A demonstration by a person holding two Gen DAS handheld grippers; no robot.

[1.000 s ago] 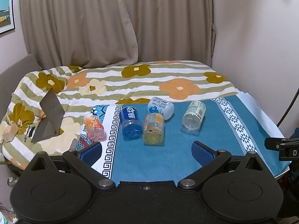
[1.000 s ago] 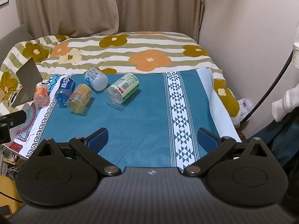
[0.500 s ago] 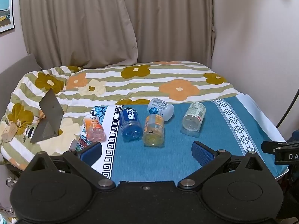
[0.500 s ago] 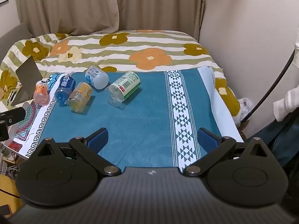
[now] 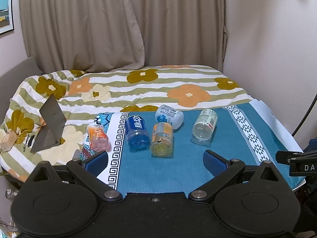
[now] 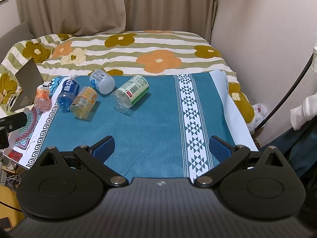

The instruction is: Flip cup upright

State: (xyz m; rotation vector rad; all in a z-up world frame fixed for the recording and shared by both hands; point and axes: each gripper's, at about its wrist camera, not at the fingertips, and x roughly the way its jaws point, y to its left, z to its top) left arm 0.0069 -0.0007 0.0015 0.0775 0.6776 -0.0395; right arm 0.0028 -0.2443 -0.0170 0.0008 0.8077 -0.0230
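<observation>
Several cut-bottle cups lie on their sides on a blue cloth (image 5: 178, 168): a pink one (image 5: 98, 136), a blue one (image 5: 137, 131), an orange one (image 5: 162, 138), a pale blue one (image 5: 169, 116) and a clear one with a green label (image 5: 204, 126). In the right wrist view they are the pink cup (image 6: 42, 97), blue cup (image 6: 67, 95), orange cup (image 6: 84, 102), pale blue cup (image 6: 102, 81) and clear cup (image 6: 131, 93). My left gripper (image 5: 155, 159) is open and empty, short of the cups. My right gripper (image 6: 161, 146) is open and empty over bare cloth.
The cloth covers a table (image 6: 233, 107) against a bed with a flowered quilt (image 5: 158, 87). A grey folded stand (image 5: 50, 124) sits on the quilt at left. A wall (image 5: 267, 49) rises at right, curtains (image 5: 118, 23) behind. The person's sleeve (image 6: 303, 109) is at far right.
Both grippers have risen slightly and tilted, so the scene sits a little lower in both views. The cups have not moved. Both grippers stay open.
</observation>
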